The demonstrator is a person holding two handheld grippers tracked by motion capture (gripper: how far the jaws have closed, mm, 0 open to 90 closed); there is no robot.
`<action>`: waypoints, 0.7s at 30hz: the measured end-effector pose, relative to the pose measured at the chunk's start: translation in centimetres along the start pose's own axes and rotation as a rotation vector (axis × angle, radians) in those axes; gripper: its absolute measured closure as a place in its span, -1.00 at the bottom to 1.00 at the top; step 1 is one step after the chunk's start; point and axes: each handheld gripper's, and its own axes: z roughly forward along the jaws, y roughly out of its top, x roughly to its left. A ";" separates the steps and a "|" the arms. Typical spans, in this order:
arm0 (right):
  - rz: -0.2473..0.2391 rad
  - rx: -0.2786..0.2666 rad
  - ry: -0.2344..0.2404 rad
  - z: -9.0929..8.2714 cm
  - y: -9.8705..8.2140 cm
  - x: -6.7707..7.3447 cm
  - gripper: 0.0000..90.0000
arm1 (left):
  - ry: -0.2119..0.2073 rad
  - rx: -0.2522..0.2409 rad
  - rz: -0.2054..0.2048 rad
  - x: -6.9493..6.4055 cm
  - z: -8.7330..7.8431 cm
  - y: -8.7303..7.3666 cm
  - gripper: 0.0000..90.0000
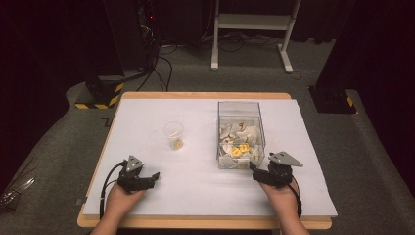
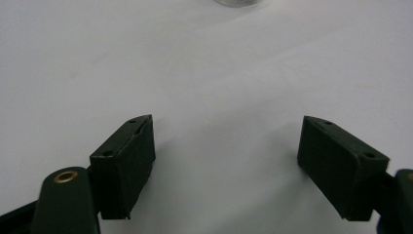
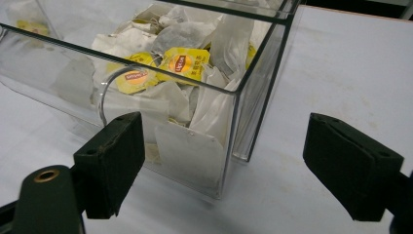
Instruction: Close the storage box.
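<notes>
Your right gripper (image 1: 258,171) sits just beside the tea-bag box (image 1: 240,164) on the table (image 1: 195,186), the left gripper (image 1: 149,178) well apart. Left gripper view: jaws released over bare table. Right gripper view: jaws spread, empty, facing the box's (image 3: 195,151) near corner.

yellow tea bag tags (image 3: 187,62), white table (image 1: 195,186)

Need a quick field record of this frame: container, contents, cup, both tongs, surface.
container: clear square plastic box, open top, right of centre
contents: white paper tea bags with yellow tags, piled loosely inside the box
cup: small clear plastic cup, upright, left of the box, something yellow at its bottom
left tongs: open, nothing between the jaws, low over bare sheet
right tongs: open, empty, aimed at the box's near corner
surface: white sheet on a wooden table
</notes>
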 end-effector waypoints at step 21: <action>0.081 -0.020 -0.061 3.1 1.2 -1.0 -0.66 | -0.001 0.002 0.005 0.0 0.0 0.0 -0.51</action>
